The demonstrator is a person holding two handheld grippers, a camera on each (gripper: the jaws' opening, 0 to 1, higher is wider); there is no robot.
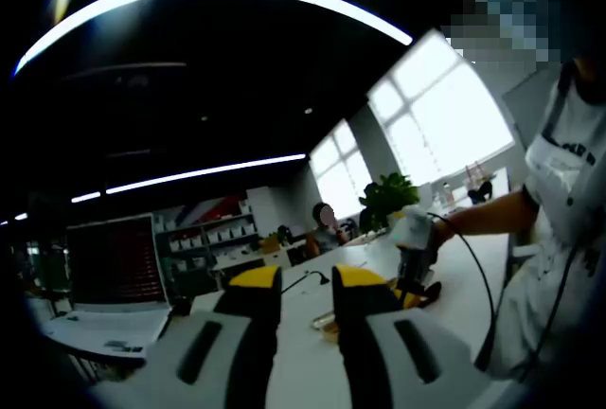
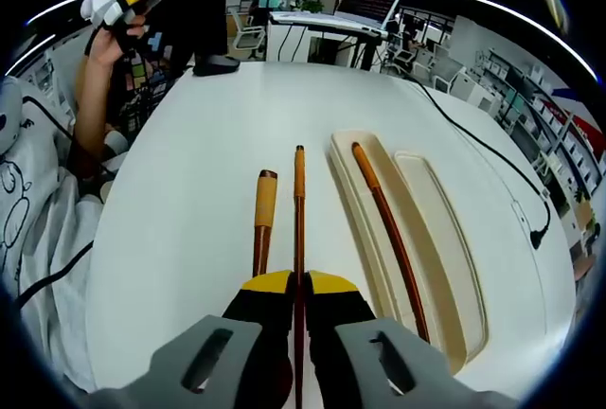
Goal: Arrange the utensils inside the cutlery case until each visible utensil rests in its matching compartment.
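The right gripper (image 2: pixel 299 288) is pinching a chopstick (image 2: pixel 299 229) in its jaws, seemingly for the case (image 2: pixel 445 239) at 3 o'clock. The left gripper (image 1: pixel 308 281), jaws slightly spread, is idling above the desk (image 1: pixel 464 286).

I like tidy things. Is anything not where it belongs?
Yes. One chopstick lies in the cutlery case, but a wooden utensil lies on the table, and the right hand-held gripper holds the other chopstick outside it.

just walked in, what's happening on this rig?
A person is sorting utensils into a cream cutlery case on a white table. The right gripper has its jaws closed on a wooden chopstick. A second utensil lies beside it on the table; another chopstick already sits in the case. The left gripper is held up, holding nothing.
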